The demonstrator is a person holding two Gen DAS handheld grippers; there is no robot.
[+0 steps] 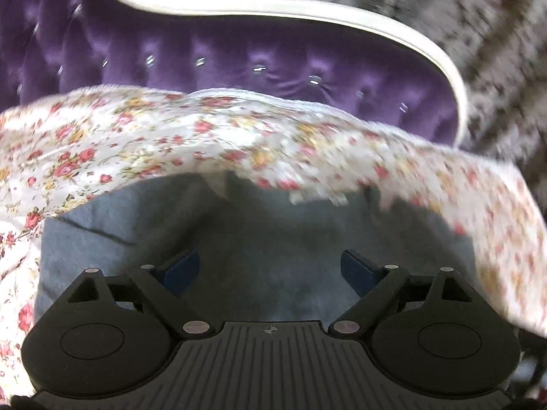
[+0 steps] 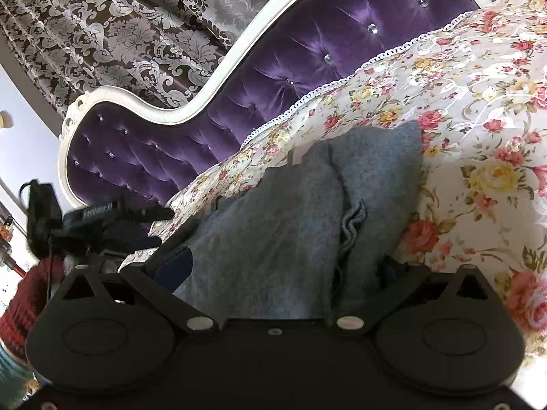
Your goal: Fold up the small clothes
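Note:
A grey knitted garment (image 1: 273,225) lies on a floral bedspread (image 1: 171,136). My left gripper (image 1: 270,266) hovers just above the grey cloth, open, its blue pads (image 1: 181,268) wide apart with nothing pinched. In the right wrist view the same grey garment (image 2: 273,222) is bunched in folds, with a dark striped edge showing in a crease. My right gripper (image 2: 280,270) stands open with the cloth lying between its fingers. The cloth covers its right fingertip, and the left pad (image 2: 174,270) shows beside the fabric.
A purple tufted headboard (image 2: 307,51) with a white frame rises behind the bedspread (image 2: 461,119). A patterned curtain (image 2: 119,27) hangs beyond it. At the left edge, a dark blurred device (image 2: 102,218) sits above a red knitted sleeve (image 2: 30,294).

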